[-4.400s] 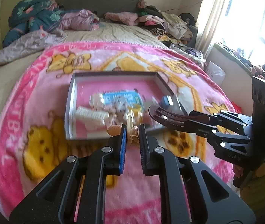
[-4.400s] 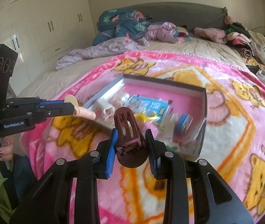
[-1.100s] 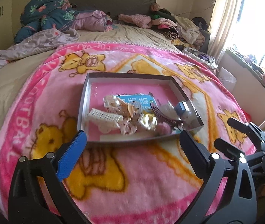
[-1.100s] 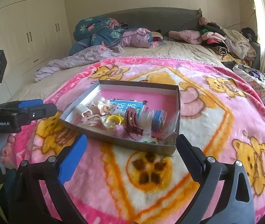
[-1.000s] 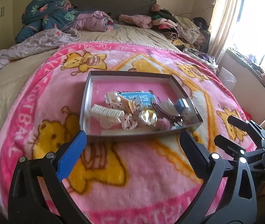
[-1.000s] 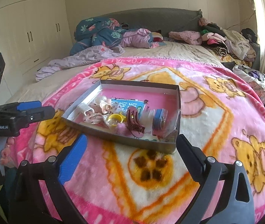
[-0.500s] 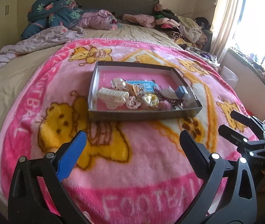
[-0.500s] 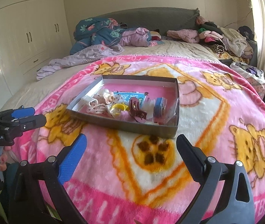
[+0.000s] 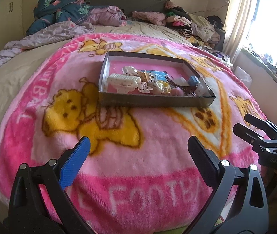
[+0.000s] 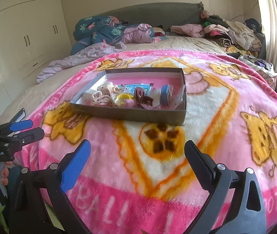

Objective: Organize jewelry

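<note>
A shallow grey box (image 9: 154,101) (image 10: 130,115) lies on the pink blanket, filled with hair accessories: a white comb clip (image 9: 123,80), a dark brown claw clip (image 9: 179,85) (image 10: 143,98), a yellow ring (image 10: 123,98), a blue card (image 10: 136,87) and a blue item (image 10: 166,95). My left gripper (image 9: 137,150) is open and empty, well back from the box near the bed's foot. My right gripper (image 10: 136,152) is open and empty too, equally far back. Each gripper shows at the edge of the other's view.
The pink cartoon blanket (image 9: 119,136) covers the bed. Piled clothes (image 10: 226,31) and bedding (image 10: 99,29) lie by the headboard. White wardrobes (image 10: 21,39) stand left, a bright window with a curtain (image 9: 255,19) right. A hand (image 10: 4,173) holds the left gripper.
Both grippers let go of their clips into the box, opened wide and pulled back toward the foot of the bed; the box now looks smaller and farther.
</note>
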Demonstrator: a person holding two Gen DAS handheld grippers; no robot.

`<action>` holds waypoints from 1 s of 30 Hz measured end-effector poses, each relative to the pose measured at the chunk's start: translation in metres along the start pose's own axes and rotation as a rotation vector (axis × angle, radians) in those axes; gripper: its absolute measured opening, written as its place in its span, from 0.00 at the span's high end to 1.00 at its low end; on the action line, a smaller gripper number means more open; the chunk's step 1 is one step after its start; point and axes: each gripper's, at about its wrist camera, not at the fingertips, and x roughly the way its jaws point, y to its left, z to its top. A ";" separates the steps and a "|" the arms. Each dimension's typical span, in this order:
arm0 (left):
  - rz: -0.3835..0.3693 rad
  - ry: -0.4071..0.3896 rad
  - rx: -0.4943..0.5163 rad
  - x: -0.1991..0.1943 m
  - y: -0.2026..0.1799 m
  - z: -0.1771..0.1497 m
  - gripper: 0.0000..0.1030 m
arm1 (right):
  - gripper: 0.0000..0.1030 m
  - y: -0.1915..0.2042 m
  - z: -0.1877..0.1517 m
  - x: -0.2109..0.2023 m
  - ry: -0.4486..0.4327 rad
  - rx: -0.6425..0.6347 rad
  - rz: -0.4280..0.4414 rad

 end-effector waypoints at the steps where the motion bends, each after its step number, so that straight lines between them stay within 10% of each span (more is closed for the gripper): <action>1: 0.000 0.000 -0.002 0.000 0.000 -0.001 0.11 | 0.09 0.000 -0.002 0.000 0.002 0.003 0.001; 30: 0.001 0.010 0.009 0.004 -0.006 -0.012 0.11 | 0.09 0.001 -0.018 0.004 0.029 0.018 0.010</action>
